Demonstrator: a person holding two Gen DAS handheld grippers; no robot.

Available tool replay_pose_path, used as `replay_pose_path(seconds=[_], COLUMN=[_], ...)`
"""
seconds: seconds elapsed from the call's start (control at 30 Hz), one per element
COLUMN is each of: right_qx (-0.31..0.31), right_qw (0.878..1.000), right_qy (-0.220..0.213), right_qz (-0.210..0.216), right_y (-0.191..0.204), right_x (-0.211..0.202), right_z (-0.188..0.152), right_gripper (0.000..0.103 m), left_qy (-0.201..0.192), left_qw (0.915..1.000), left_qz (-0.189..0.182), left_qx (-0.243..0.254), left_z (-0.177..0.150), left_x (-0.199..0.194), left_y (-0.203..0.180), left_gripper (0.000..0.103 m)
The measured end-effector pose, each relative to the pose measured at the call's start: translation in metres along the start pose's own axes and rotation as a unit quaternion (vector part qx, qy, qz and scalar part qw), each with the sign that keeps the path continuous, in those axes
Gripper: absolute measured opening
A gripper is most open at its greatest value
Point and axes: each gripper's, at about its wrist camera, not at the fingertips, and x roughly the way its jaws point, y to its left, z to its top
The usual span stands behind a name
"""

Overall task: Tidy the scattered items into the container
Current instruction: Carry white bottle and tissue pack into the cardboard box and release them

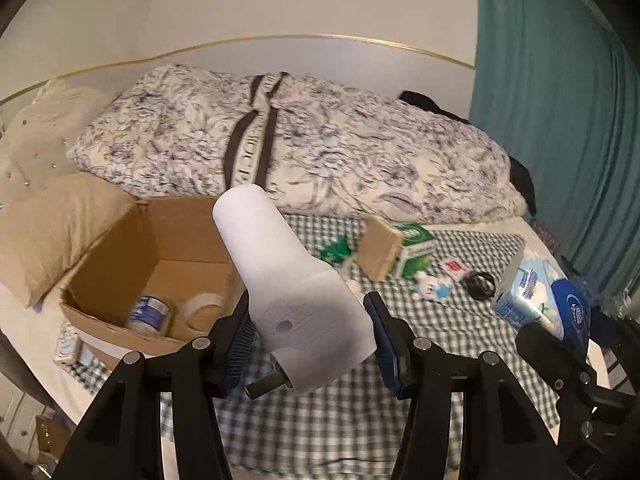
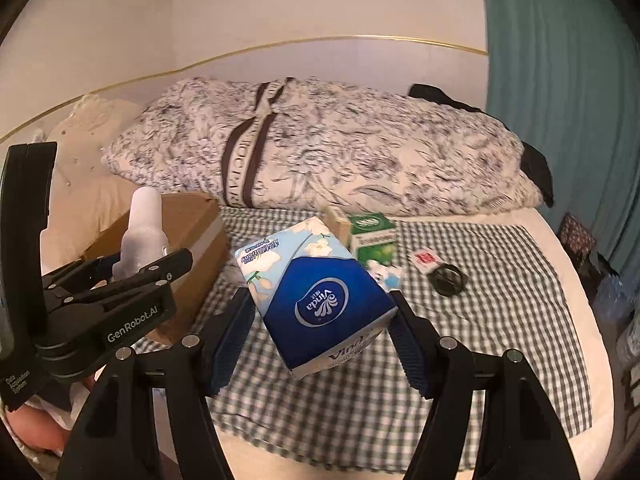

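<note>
Gingham bedspread [image 2: 500, 280], Vinda tissue pack [image 2: 320, 300], "GenRobot.AI" hand-held gripper [image 2: 132, 268]

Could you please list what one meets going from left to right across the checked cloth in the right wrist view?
Cardboard box → blue tissue pack held in the right tongs → red-and-white packet → black ring-shaped item.

Left gripper [image 1: 308, 330] and right gripper [image 2: 322, 322] both seemingly clamped, angled downward, side by side.

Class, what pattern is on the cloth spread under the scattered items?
A green-and-white check on the cloth; the right wrist view shows it best.
</note>
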Motion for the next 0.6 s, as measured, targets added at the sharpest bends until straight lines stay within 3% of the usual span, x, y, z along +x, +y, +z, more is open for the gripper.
replay_pose_path(seconds=[0.6], right_qx=[-0.058], right_qw=[0.995], right_qy=[0.012], right_qz=[0.075], right_y=[0.148], right_x=[0.061], right_z=[0.043], right_gripper=[0.067], left_qy=[0.009], left_qw=[0.9964], left_qz=[0.079], left_qx=[-0.029], left_z=[0.020], left_x=[0.026], left_y=[0.160], left_gripper=[0.055])
